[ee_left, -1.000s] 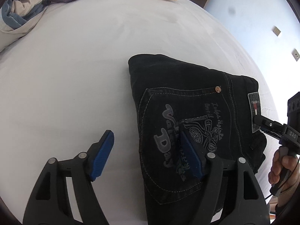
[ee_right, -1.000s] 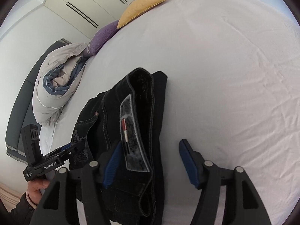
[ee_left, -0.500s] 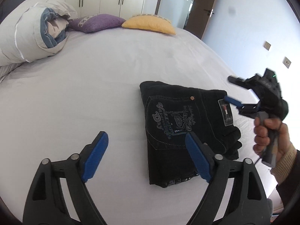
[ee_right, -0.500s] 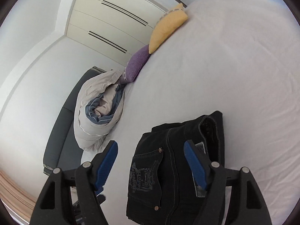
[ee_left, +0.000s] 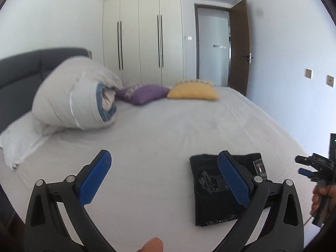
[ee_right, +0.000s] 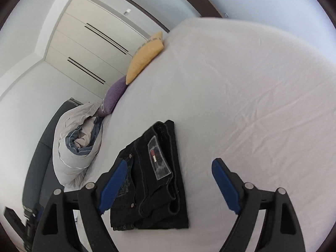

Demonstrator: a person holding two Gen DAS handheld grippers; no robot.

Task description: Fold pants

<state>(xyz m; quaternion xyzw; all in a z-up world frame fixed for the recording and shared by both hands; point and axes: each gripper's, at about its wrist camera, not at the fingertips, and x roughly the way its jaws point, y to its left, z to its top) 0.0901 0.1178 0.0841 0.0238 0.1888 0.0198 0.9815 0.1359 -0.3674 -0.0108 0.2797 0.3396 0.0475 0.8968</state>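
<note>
White bedsheet (ee_right: 241, 96) stretches beyond both tongs. Folded black jeans (ee_right: 151, 180) lie flat below, apart from the left gripper (ee_left: 166, 178) and right gripper (ee_right: 168, 187), whose jaws have just been opening, empty. Best finish: withdraw clear without snagging the fold.

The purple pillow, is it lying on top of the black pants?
No, the purple pillow lies far up the bed, well apart from the black pants.

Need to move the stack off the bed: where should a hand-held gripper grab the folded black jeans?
Probably the thick rolled fold edge of the folded black denim jeans, coming in low from the far side over the white bed sheet. That edge is one bundled thickness; the near end shows loose layers.
</note>
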